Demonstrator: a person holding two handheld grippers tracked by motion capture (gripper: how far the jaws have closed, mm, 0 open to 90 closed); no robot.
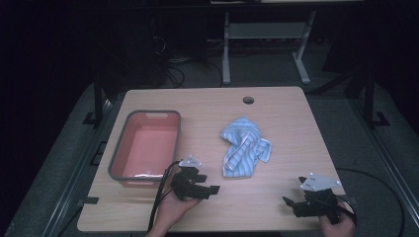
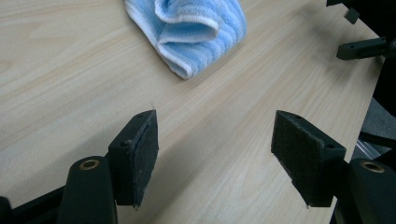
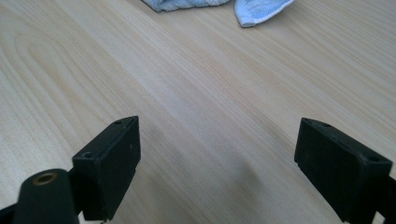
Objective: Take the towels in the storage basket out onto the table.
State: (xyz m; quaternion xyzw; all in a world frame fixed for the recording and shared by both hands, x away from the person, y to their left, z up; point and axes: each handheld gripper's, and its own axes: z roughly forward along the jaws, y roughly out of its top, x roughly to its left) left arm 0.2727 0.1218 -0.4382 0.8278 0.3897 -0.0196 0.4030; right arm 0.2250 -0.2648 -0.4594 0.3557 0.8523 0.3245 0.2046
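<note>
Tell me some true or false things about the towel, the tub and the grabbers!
1. The blue striped towel lies crumpled on the table. True.
2. The towel is inside the pink tub. False: it lies on the table beside the tub.
3. The left gripper has its jaws open. True.
4. The right gripper is squeezing the towel. False: its jaws are open, holding nothing.
5. The table has a round hole near its far edge. True.

Blue towel [image 1: 245, 146] beside pink bin [image 1: 145, 148], seemingly empty
</note>
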